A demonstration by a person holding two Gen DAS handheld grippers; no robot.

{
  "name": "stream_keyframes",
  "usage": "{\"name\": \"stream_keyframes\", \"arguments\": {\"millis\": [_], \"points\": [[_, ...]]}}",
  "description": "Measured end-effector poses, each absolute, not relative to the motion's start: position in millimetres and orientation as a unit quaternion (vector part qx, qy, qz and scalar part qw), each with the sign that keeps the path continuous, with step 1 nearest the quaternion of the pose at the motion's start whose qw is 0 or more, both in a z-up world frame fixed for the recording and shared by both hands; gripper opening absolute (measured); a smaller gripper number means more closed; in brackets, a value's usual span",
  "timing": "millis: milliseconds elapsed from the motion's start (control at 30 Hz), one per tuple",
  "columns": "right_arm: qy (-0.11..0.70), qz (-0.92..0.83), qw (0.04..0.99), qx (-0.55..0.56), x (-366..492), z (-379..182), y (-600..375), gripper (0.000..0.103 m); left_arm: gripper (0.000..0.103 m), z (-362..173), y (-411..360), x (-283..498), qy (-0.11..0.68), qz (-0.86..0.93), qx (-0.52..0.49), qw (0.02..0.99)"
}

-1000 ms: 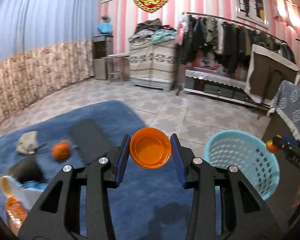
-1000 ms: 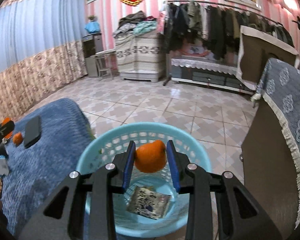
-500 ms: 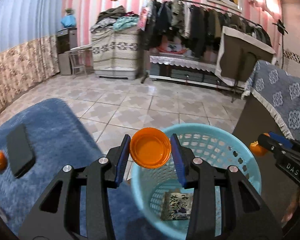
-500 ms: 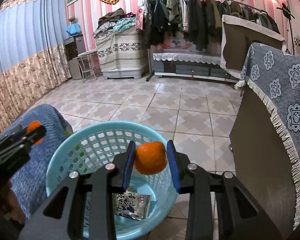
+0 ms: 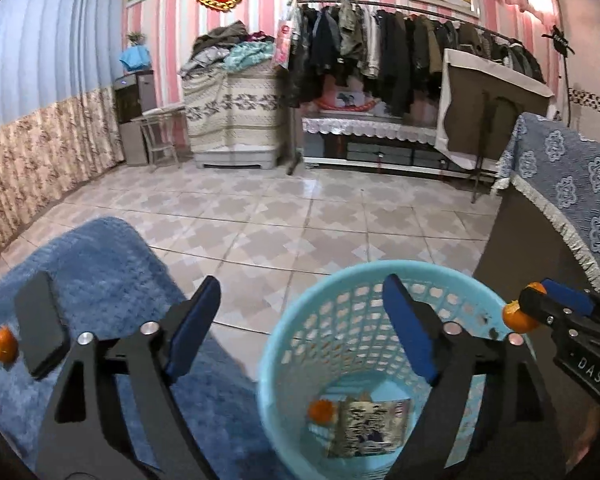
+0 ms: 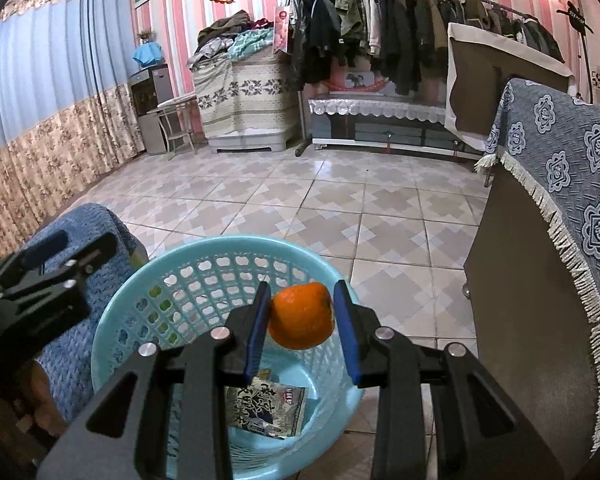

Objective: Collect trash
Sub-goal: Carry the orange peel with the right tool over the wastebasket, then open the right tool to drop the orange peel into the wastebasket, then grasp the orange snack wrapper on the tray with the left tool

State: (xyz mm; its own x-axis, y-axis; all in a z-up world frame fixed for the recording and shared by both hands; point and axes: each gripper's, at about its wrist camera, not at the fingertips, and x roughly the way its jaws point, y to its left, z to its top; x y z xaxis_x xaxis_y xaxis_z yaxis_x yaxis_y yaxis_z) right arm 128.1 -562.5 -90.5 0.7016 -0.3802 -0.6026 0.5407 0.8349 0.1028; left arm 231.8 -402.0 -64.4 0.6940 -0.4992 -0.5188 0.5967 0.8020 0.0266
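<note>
A light blue basket [image 5: 296, 344] stands on the tiled floor; it also shows in the right wrist view [image 6: 112, 332]. My left gripper [image 5: 302, 316] is open and empty above its left rim. An orange cap [image 5: 322, 412] lies in the basket beside a printed wrapper [image 5: 370, 426]. My right gripper [image 6: 300, 320] is shut on an orange fruit [image 6: 302, 316] over the basket's right side; it shows at the right of the left wrist view [image 5: 518, 316]. The wrapper [image 6: 266, 410] lies below it.
A blue rug [image 5: 100, 272] lies left of the basket, with a black phone [image 5: 40, 332] and another small orange [image 5: 4, 344] on it. A dark cabinet with a blue patterned cloth [image 6: 556, 184] stands close on the right. A clothes rack [image 5: 400, 48] lines the far wall.
My left gripper has swung right from the rug to over the basket and opened; the orange cap dropped into the basket. My right gripper still holds the orange over the basket.
</note>
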Motion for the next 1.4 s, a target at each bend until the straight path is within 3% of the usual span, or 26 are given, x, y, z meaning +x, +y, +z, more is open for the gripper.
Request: {"name": "stream_keyframes", "arguments": {"millis": [233,400,467,533,633,733,900,1400], "points": [[0.297,-0.24,0.915,0.133,137.8,-92.5,-552.5,0.033,0.097,-53.2,-364.1,236.6,0.244,-0.261,0.083,0.93],[0.298,-0.225,0.918,0.133,146.9,-94.9,-542.5,0.035,0.097,-49.2,-343.4,238.2,0.244,-0.241,0.071,0.937],[0.295,-0.22,0.92,0.137,148.2,-94.6,-539.1,0.043,0.098,-48.4,-333.6,238.9,0.243,-0.23,0.069,0.94],[0.286,-0.221,0.923,0.132,147.7,-91.9,-534.7,0.065,0.098,-48.4,-325.2,240.1,0.248,-0.225,0.06,0.94],[0.28,-0.23,0.924,0.125,146.7,-87.4,-529.7,0.071,0.098,-47.1,-309.7,242.4,0.252,-0.217,0.045,0.942],[0.278,-0.247,0.921,0.119,147.5,-84.7,-528.0,0.092,0.098,-45.3,-295.6,242.8,0.254,-0.21,0.043,0.943],[0.275,-0.26,0.919,0.109,149.7,-79.5,-516.8,0.098,0.098,-39.4,-266.5,236.4,0.248,-0.191,0.037,0.949],[0.278,-0.193,0.938,0.071,177.6,-74.2,-432.3,0.098,0.098,-39.2,-122.7,206.5,0.264,-0.102,0.02,0.959]]}}
